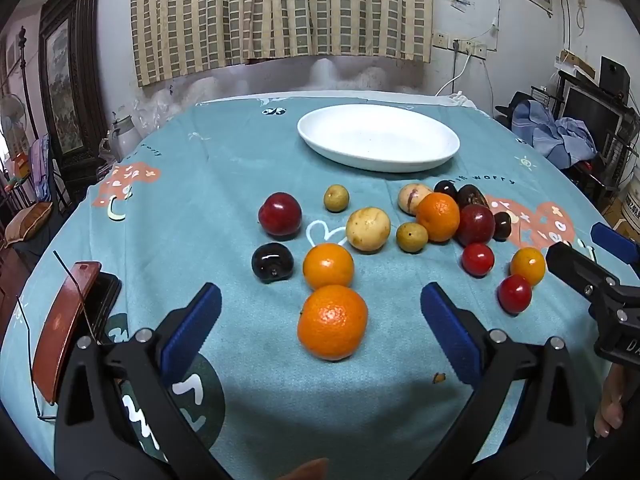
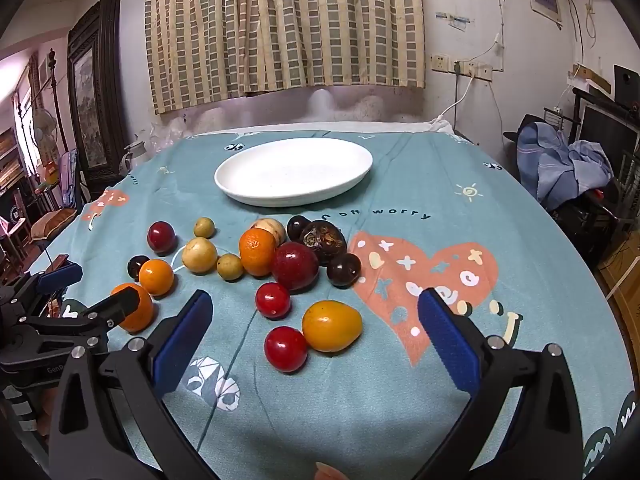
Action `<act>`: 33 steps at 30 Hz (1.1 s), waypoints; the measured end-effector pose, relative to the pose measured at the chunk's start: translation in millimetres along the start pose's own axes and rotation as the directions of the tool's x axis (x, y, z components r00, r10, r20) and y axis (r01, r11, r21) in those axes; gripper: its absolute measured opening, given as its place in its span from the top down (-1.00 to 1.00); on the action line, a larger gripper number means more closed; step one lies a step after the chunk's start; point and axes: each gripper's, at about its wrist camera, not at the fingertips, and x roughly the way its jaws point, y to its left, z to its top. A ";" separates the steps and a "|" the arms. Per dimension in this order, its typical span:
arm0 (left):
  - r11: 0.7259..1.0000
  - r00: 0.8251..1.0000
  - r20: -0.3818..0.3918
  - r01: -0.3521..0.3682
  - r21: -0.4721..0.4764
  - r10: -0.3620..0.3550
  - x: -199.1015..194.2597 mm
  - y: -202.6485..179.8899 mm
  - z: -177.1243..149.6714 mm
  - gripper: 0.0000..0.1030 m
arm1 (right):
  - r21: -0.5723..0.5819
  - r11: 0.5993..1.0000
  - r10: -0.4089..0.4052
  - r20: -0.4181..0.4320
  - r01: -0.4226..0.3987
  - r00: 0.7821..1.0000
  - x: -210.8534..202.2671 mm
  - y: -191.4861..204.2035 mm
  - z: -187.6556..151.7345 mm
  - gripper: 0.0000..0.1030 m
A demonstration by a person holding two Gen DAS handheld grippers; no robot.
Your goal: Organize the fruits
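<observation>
Matt, slightly napped teal tablecloth [image 1: 240,168]; glossy white ceramic-looking oval dish [image 2: 240,188]; dimpled orange tangerine [image 1: 332,322]; shiny smooth red cherry tomato [image 2: 285,349]; ribbed blue pads [image 2: 448,344] on matt black plastic arms

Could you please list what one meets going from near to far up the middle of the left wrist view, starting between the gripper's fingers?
Large round orange mandarin → smaller round orange mandarin → pale yellow round fruit → small olive-green round fruit → empty white oval plate → checked beige curtain.
</observation>
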 end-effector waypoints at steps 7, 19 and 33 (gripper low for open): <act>1.000 1.000 -0.001 0.001 -0.001 -0.001 0.1 0.1 0.0 -0.96 | 0.001 1.000 0.001 0.000 -0.001 1.000 0.2 0.0 0.0 -0.97; 1.000 1.000 -0.005 0.002 -0.003 -0.002 0.1 0.1 0.0 -0.96 | 0.002 1.000 0.001 -0.001 -0.001 1.000 0.2 0.0 -0.1 -0.97; 1.000 1.000 -0.009 0.003 -0.005 -0.004 0.4 0.4 0.2 -0.96 | 0.003 1.000 0.003 -0.001 -0.003 1.000 0.2 0.1 -0.2 -0.97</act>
